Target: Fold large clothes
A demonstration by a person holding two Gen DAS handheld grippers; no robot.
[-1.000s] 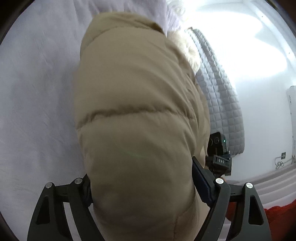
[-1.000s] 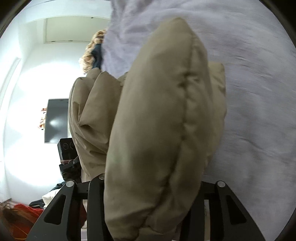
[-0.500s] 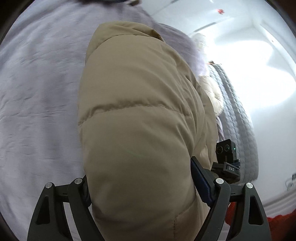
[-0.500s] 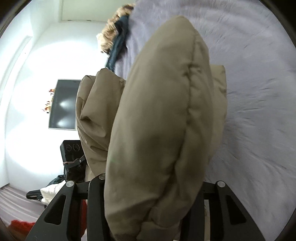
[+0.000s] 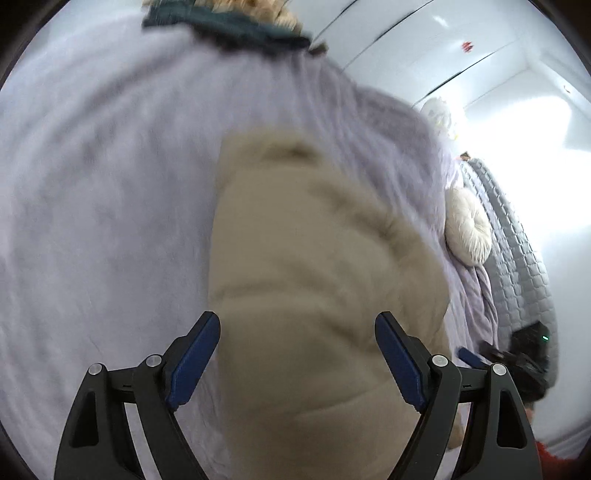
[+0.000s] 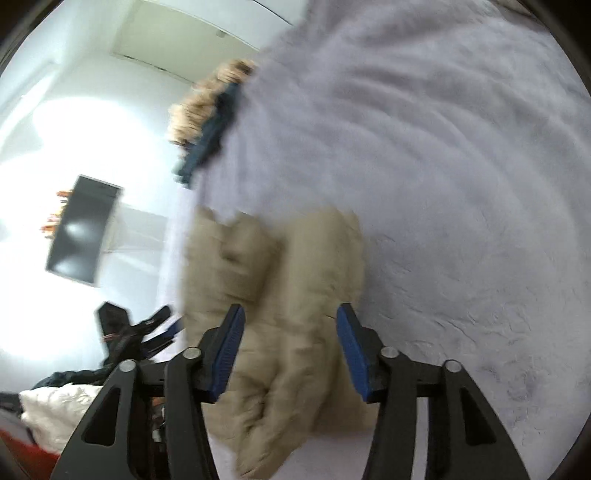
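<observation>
A tan puffer jacket [image 5: 317, 280] lies bunched on the lavender bed cover [image 5: 110, 206]. My left gripper [image 5: 297, 332] is open, its blue pads apart on either side of the jacket's near end, just above it. In the right wrist view the same jacket [image 6: 295, 295] lies in folds on the bed cover [image 6: 461, 184]. My right gripper [image 6: 290, 326] is open over the jacket's near part, holding nothing. Each gripper shows at the edge of the other's view, the right one [image 5: 524, 354] and the left one [image 6: 136, 328].
A dark coat with a tan fur hood [image 5: 236, 18] lies at the bed's far end, also in the right wrist view [image 6: 210, 110]. A cream fluffy cushion [image 5: 467, 229] and grey quilted headboard [image 5: 517, 251] stand at right. A wall TV [image 6: 83, 229] and white bedding [image 6: 59, 410] are at left.
Both grippers opened and let go of the jacket. It dropped from filling both views to lying on the bed cover, and both grippers pulled back from it.
</observation>
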